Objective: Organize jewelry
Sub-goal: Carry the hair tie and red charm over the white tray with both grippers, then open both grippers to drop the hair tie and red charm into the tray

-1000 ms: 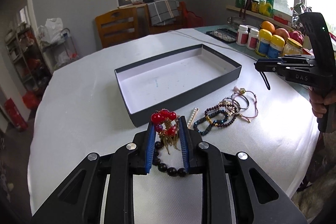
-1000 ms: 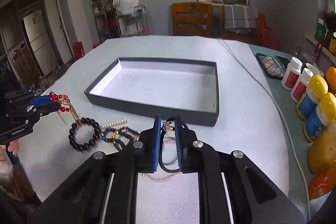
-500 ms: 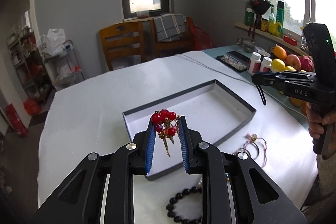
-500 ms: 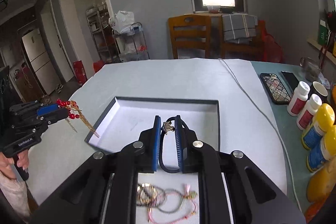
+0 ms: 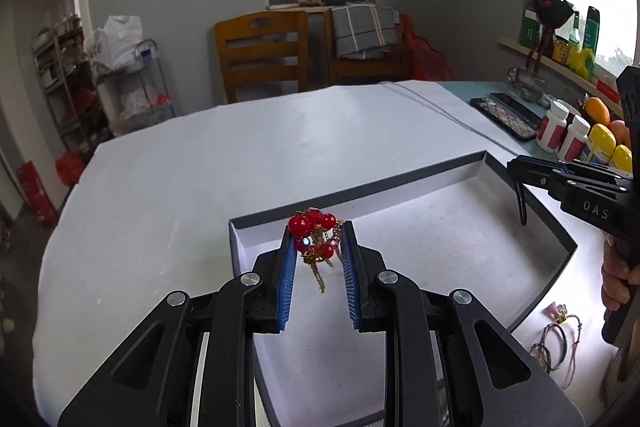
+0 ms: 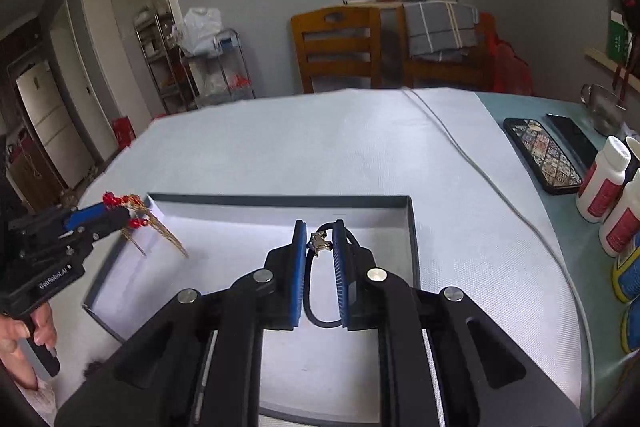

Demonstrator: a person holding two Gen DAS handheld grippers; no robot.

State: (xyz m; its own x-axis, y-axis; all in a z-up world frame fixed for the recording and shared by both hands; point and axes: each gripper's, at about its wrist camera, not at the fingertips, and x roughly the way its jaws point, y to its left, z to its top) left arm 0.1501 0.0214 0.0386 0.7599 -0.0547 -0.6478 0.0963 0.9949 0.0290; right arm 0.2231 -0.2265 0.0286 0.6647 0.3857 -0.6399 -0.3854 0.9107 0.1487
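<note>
A shallow dark grey box (image 5: 568, 251) with a white floor (image 6: 248, 251) lies on the white tablecloth. My left gripper (image 5: 318, 233) is shut on a red-bead ornament (image 5: 312, 227) with gold chains hanging from it, held over the box's near left corner. In the right wrist view the left gripper (image 6: 120, 215) shows at the left with the red-bead ornament (image 6: 136, 217) dangling over the box. My right gripper (image 6: 320, 233) is shut on a black cord bracelet (image 6: 316, 315) with a small metal charm, above the box's middle. In the left wrist view the right gripper (image 5: 516, 167) shows at the right, its cord hanging down.
Loose thin bracelets (image 5: 556, 343) lie on the cloth right of the box. Pill bottles (image 6: 604, 187), yellow jars (image 5: 600, 143), fruit and two phones (image 6: 540, 155) crowd the table's right side. A grey cable (image 6: 472, 163) crosses the cloth. Wooden chairs (image 6: 336, 51) stand behind.
Both grippers have carried their pieces forward from the pile of jewellery to over the box. The loose bracelets have dropped back toward the lower edge of view.
</note>
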